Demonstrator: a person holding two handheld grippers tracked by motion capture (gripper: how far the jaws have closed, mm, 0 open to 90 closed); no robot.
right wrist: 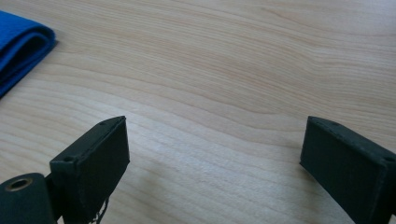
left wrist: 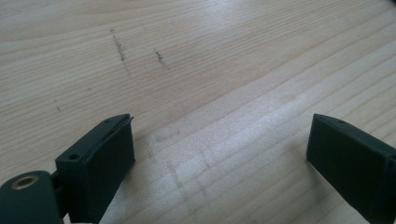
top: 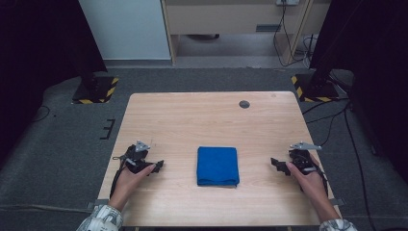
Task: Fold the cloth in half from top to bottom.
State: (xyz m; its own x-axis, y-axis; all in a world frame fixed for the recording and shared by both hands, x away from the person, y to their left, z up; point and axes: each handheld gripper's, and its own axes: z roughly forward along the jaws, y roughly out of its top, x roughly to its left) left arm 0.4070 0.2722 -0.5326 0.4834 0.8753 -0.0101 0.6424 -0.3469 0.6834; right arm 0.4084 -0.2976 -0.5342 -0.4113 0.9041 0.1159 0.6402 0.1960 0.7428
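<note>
No text, label, brand or number can be read anywhere. The one sign is yellow-and-black hazard striping on two stand bases [top: 95, 90] on the floor beyond the desk's [top: 192, 115] far corners.

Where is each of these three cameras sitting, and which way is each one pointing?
High view: above the person's side, looking forward and down on the wooden table; forearms, hands, left gripper and right gripper show, flanking a folded blue cloth.
Left gripper view: on the left gripper, looking low along its open jaws at bare wood.
Right gripper view: on the right gripper, looking past its open jaws; the cloth's edge shows at upper left.
Shared: the high and right gripper views both show the cloth; all three show the table.
</note>
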